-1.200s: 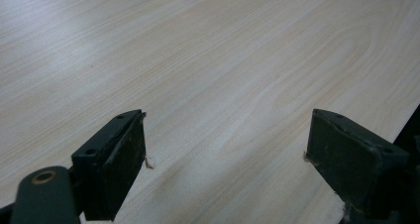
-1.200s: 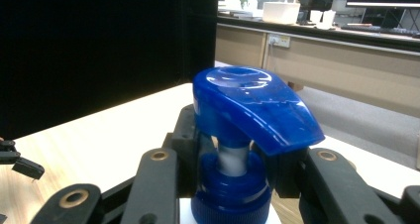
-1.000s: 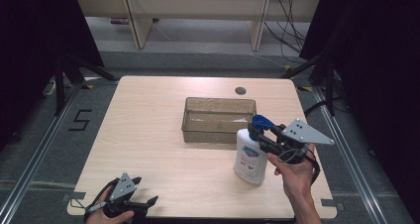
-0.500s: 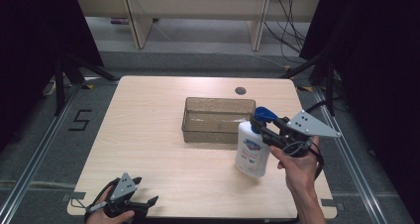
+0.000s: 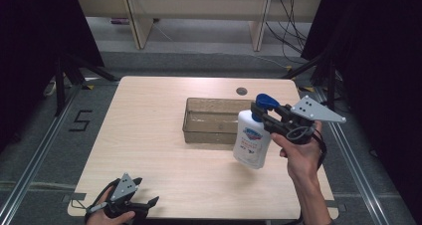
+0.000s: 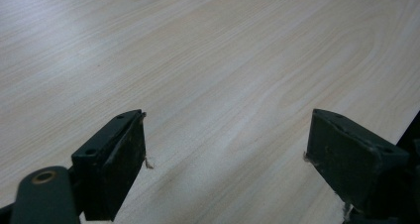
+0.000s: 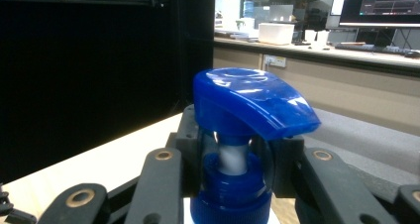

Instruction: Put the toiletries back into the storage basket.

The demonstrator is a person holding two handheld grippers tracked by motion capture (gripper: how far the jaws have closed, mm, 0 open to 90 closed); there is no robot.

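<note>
— Bottle's up since a second ago? It stood on the table beside the tray then.
— Yes. Pump bottle (image 5: pixel 253 141) is now lifted clear of the table (image 5: pixel 149 135), tilted, base swung toward the near-left, hanging just in front of the tray's right end. Right gripper (image 5: pixel 266 116) has risen with it.
— Right hand pose?
— Right hand (image 5: pixel 298 153) comes in from the bottom right, forearm angled up and inward, gripper pointing left toward the tray. Grey three-cornered plate (image 5: pixel 317 110) sits on top.
— Jaws?
— Pinched on the bottle's neck, right under the blue pump head (image 7: pixel 250 100). Right gripper view shows a jaw pressed against each side of the collar.
— Left side?
— Left hand (image 5: pixel 107 216) is low at the near-left table edge, holding the left gripper (image 5: pixel 144 205) just above the wood, pointing right. Its jaws are spread wide with bare tabletop between them in the left gripper view; it has slid a bit nearer the edge.
— Counts?
— One bottle, white with blue pump. One clear rectangular tray (image 5: pixel 211 120) mid-table, looks empty. One round grommet hole (image 5: pixel 242 91) at the far edge. Two grippers, two hands.
</note>
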